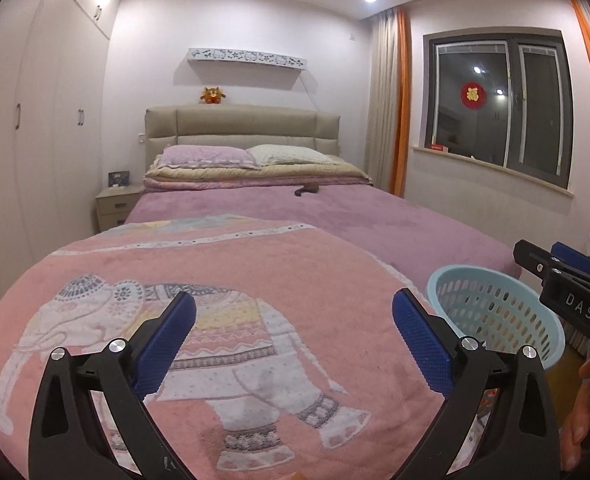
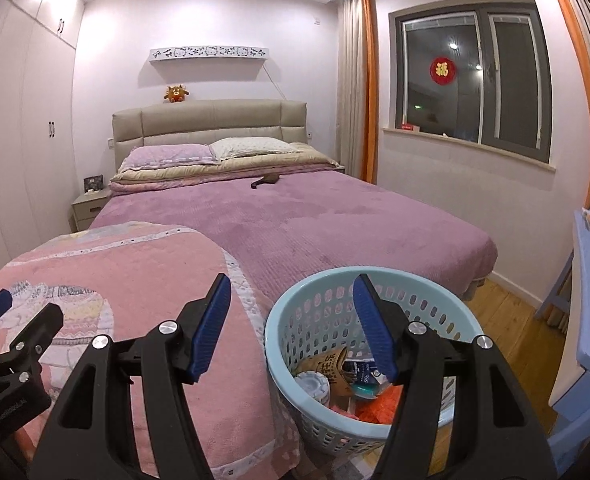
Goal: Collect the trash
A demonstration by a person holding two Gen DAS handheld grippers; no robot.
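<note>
Both grippers — left gripper (image 1: 293, 312), right gripper (image 2: 291, 298) — jaws wide apart, holding nothing.

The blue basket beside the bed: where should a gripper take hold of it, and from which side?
Probably grip the basket at its rim, coming from above, with one finger inside and one outside. It stands upright on the floor, open on top, and the rolled rim is thin. The right gripper hangs open nearest it. Trash fills the bottom, so stay at the rim.

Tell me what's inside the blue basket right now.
The blue basket holds a white round lid, a brown printed wrapper, a blue-white carton and orange scraps. The right gripper covers part of it; its bottom is hidden.
</note>
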